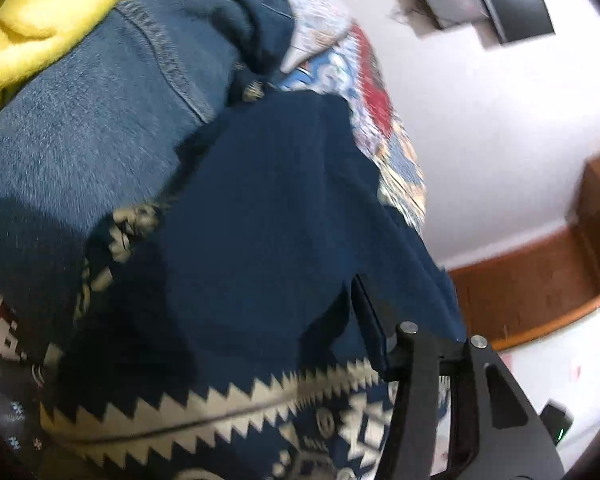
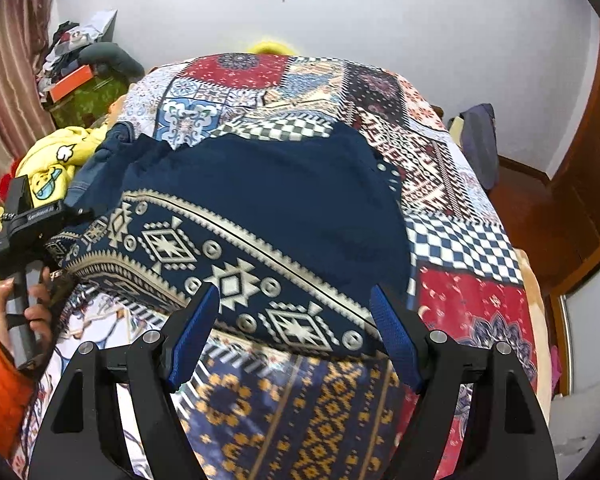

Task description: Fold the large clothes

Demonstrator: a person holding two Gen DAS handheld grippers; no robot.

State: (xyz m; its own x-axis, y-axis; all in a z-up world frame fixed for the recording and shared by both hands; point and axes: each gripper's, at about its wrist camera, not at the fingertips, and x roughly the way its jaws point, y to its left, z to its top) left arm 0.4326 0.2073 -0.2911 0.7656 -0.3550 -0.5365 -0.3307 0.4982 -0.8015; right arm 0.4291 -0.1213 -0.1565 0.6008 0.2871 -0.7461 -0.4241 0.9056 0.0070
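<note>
Navy knit with a cream zigzag-and-diamond border is the garment here: a large patterned sweater [image 2: 260, 216] lying across the near half of the bed [image 2: 472, 308], over its patchwork cover. Nearest, the right claw [image 2: 296, 336] hovers spread wide at the bordered hem, pads to either side and nothing between them. At the bed's left edge the left claw [image 2: 66, 222] meets the sweater's left end; the left wrist view shows only one finger against the cloth, so I cannot tell whether it pinches. Beyond, blue denim [image 1: 100, 100] and a yellow plush garment [image 1: 40, 20] crowd the far-left corner. The risk, I judge: the right claw could close on the cover along with the hem, or the fold could drag the sweater onto the denim.
</note>
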